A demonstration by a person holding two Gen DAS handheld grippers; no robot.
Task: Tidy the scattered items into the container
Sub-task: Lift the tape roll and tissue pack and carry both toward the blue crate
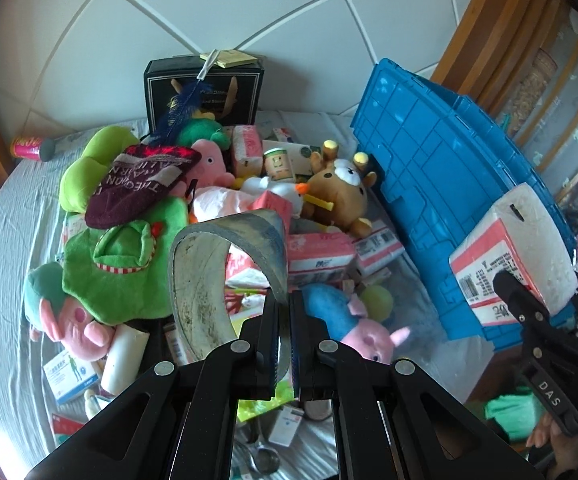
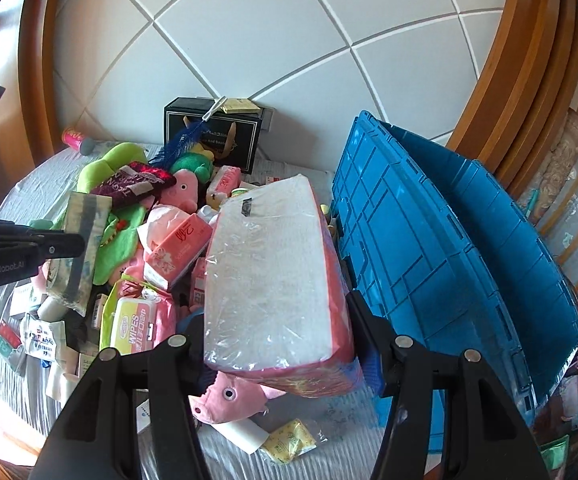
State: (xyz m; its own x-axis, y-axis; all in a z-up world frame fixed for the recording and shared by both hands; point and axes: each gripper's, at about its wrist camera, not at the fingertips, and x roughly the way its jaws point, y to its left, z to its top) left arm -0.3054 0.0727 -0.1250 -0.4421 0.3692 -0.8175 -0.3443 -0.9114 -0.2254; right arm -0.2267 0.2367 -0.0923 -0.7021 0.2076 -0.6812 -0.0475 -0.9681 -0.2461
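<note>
The left gripper [image 1: 285,312] is pinching the lower end of a curled, dirty grey strip [image 1: 225,264], its jaws pressed nearly together on the thin material; the strip is arching up and to the left above the pile. In the right wrist view the same strip [image 2: 79,248] is hanging from that gripper [image 2: 77,245] at the left edge.

The right gripper [image 2: 277,344] is clamping a large plastic-wrapped tissue pack [image 2: 269,276] across its width — the jaws are spread wide and pressing on both sides of it. Seen from the left wrist, the pack [image 1: 517,248] is being held up in front of the blue crate [image 1: 449,200], with the right gripper [image 1: 545,300] gripping its lower end.

Just under the pack, a pink plush pig [image 2: 229,396] is lying on the grey bed sheet [image 2: 329,456], with a small yellow packet [image 2: 289,444] beside it. A pack of wipes [image 2: 137,324] is sitting to the left, near a pink tissue packet [image 2: 177,248].

Further back, the heap is holding a green plush [image 1: 121,264], a brown bear plush [image 1: 341,192] and a dark red cap [image 1: 141,184]. The blue crate [image 2: 449,248] is standing to the right of the heap, its open inside showing — no items are visible in it. At the far end a black box [image 1: 205,88] is standing against the white padded headboard [image 1: 249,8].
</note>
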